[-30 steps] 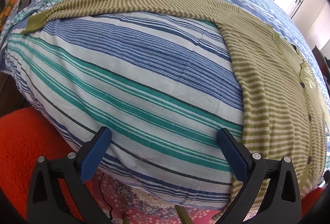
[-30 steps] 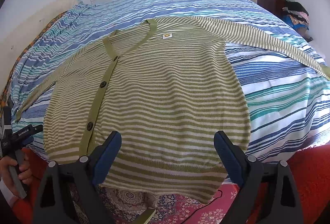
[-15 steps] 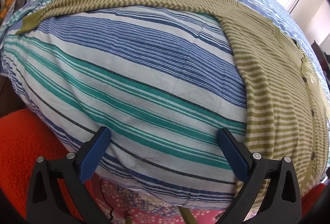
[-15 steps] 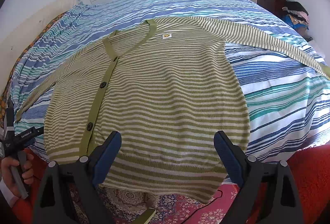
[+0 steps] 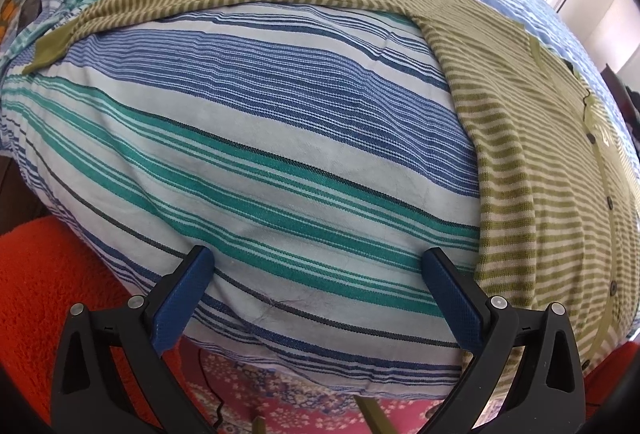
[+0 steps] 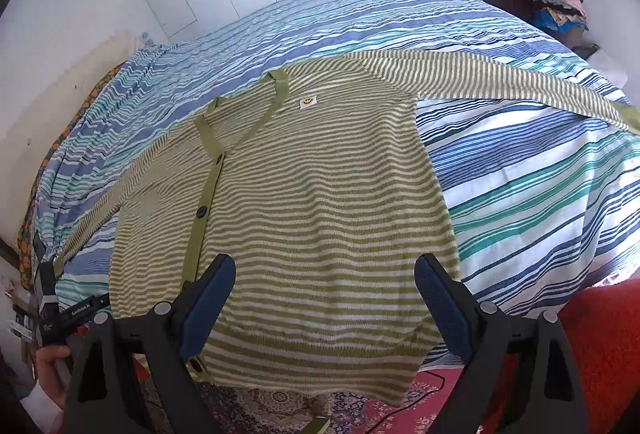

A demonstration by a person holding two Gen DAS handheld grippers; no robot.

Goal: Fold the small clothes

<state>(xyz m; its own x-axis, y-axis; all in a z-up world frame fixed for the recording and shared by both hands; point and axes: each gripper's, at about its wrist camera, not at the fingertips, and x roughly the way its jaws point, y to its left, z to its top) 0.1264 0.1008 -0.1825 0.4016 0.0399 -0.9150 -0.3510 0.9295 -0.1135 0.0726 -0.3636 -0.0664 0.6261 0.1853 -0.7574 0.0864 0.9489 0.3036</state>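
The left hand-held gripper [image 5: 316,274] hovers released over the blue-and-teal striped bed [image 5: 248,138]. Right of it, the olive-and-cream striped knit cardigan [image 6: 304,202] lies flat, sleeves outspread, beneath the released right hand-held gripper [image 6: 324,282].

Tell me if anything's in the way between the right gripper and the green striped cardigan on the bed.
Nothing visible. The open right gripper hangs right over the cardigan hem, with nothing between them.
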